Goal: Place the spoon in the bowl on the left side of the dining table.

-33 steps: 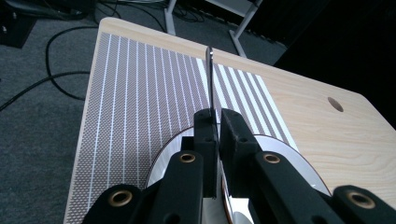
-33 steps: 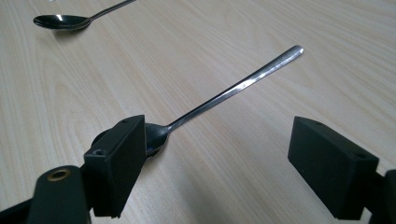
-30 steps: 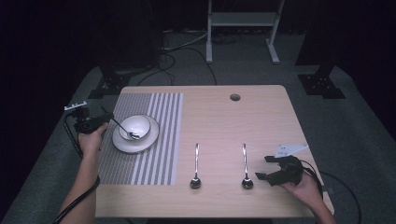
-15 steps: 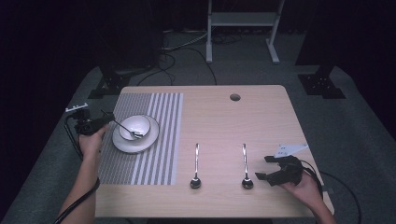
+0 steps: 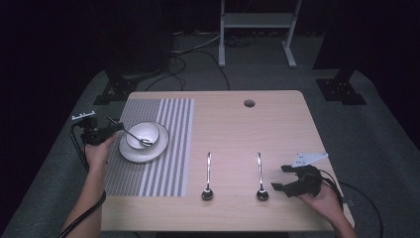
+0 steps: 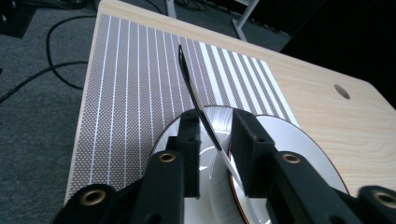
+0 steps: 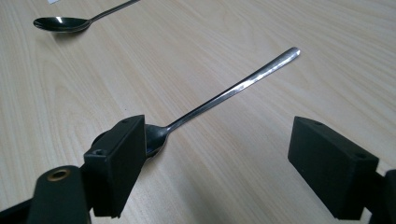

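Steel spoon [image 6: 201, 107] leans in the round glossy white bowl [image 5: 142, 135]; left gripper [image 6: 214, 140] jaws, just opening, flank its slim handle loosely. At four o'clock, right gripper [image 7: 217, 163] gapes wide.

Right gripper [image 7: 224, 163] low over table [image 7: 261, 42], fingers [image 7: 116, 163] spread wide, nothing pressed between. Near spoon [image 7: 219, 95] flat on wood: bowl tucked behind finger at 8 o'clock, handle running toward 2 o'clock, tip free. Other finger at 4 o'clock, well apart from spoon. Second spoon [image 7: 70, 21] at 11 o'clock, bowl up, handle leaving top edge.
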The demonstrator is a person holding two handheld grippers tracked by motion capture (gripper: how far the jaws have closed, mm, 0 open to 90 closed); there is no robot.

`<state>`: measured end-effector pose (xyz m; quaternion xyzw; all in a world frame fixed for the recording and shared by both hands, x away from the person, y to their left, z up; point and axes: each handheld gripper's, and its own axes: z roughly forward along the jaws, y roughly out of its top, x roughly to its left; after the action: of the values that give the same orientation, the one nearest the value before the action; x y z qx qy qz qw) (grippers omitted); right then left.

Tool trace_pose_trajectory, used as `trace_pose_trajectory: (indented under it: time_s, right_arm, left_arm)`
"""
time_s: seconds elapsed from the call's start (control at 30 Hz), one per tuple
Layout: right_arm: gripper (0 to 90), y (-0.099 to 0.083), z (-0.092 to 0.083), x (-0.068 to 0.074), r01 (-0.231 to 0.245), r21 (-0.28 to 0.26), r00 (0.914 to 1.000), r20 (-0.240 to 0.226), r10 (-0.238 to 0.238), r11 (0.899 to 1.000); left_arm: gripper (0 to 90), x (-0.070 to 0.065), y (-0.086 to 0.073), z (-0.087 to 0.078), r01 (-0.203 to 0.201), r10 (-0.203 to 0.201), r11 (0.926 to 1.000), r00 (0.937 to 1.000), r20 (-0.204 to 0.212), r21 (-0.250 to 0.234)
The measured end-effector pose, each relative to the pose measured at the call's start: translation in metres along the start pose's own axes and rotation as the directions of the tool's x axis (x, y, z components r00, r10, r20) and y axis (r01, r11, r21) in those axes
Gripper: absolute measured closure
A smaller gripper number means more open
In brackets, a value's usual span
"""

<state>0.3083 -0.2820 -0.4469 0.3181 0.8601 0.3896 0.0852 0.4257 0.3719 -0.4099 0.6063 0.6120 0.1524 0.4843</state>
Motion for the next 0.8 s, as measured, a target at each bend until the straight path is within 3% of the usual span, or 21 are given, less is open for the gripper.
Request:
trace_pose_trajectory:
  time_s: [0.17,0.47,0.8]
  right_arm:
    - [18.3,0.001,-0.002,0.000,0.000,-0.010,1.0000,0.008,0.000,1.000]
    - [18.2,-0.001,-0.005,-0.002,-0.007,-0.014,0.9999,0.015,0.007,1.000]
    - [17.9,0.002,-0.006,-0.001,-0.010,-0.032,0.9999,0.011,0.010,0.999]
  left_arm:
    - [60.5,-0.004,-0.002,-0.007,-0.019,0.019,0.9998,0.9995,0.024,0.010]
    - [46.4,-0.008,-0.009,-0.026,-0.071,0.071,0.9970,0.9975,0.006,0.032]
    - [32.7,-0.015,-0.030,-0.037,-0.115,0.115,0.9916,0.9933,0.017,0.058]
